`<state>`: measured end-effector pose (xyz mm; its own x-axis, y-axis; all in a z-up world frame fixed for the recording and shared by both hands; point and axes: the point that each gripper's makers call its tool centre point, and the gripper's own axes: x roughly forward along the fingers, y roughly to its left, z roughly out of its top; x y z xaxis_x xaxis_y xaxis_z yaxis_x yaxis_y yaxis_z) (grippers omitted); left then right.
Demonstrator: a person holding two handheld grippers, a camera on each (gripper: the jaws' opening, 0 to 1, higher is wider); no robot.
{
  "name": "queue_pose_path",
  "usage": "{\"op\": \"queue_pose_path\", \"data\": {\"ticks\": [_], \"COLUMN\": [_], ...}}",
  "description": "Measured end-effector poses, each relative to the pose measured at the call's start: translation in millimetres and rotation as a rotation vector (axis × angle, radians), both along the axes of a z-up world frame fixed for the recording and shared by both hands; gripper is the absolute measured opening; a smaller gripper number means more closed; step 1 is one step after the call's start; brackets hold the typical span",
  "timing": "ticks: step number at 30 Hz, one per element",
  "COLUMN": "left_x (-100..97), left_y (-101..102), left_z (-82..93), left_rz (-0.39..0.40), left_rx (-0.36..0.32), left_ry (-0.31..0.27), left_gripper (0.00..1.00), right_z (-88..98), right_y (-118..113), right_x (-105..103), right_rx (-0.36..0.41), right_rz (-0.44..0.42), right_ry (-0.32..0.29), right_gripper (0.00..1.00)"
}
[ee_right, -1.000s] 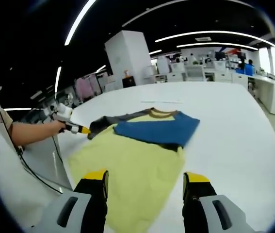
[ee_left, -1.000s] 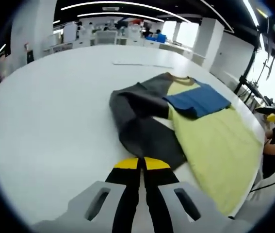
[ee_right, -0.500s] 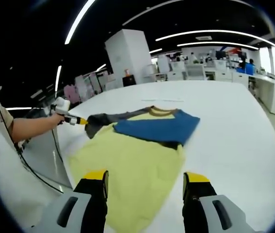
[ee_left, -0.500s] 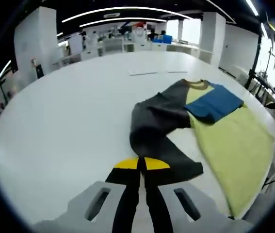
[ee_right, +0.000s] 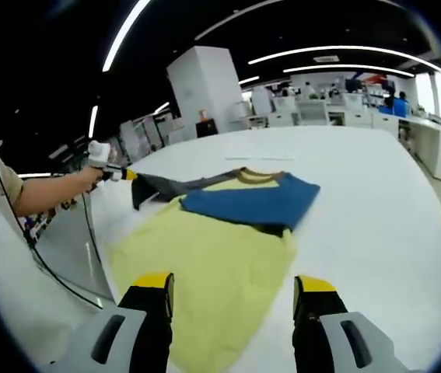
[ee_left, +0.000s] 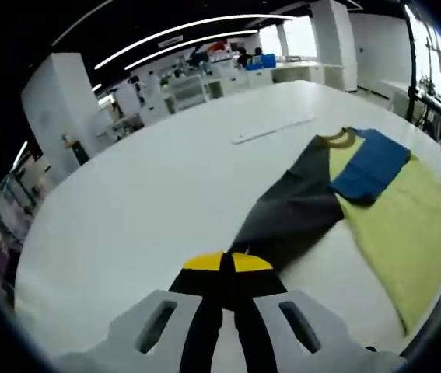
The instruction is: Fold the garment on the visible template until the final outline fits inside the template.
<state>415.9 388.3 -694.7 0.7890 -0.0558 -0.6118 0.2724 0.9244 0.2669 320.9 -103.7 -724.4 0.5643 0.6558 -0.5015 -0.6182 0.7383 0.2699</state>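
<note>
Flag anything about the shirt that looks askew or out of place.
The shirt's grey sleeve is pulled out sideways, pinched in the shut left gripper, while the blue sleeve lies folded across the chest. Otherwise nothing odd.

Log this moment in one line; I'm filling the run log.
left gripper: shut on grey sleeve | right gripper: open over yellow shirt

No text, label, brand, number or sign can be read anywhere.
</note>
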Motion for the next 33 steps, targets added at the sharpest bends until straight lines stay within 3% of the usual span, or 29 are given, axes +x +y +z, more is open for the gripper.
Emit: {"op": "queue_pose_path", "data": {"ticks": [3, 7, 24, 33], "left_x": [-0.3, -8.7, -46.2, -55.4], "left_y": [-2, -11, -41, -57], "left_z": [0.8, -11.1, -69.0, -86.6], "left_rz": [-0.014, -0.060, -0.101, -0.111], "left_rx": [0.036, 0.101, 0.022, -0.044], "left_ry": [-0.009, 0.025, 0.130, 0.176], "left_gripper": [0.00, 0.00, 0.00, 0.00], "right_z": [-1.1, -2.6, -5.9, -5.9], "right_y": [0, 1, 7, 6], "right_x": [1, 1, 0, -1], "right_rx": [0.000, 0.001, 0.003, 0.001], "right_rz": [0.000, 0.001, 0.012, 0.010], "right_ry": [0.003, 0.005, 0.015, 0.014], "right_gripper": [0.60, 0.60, 0.60, 0.60]}}
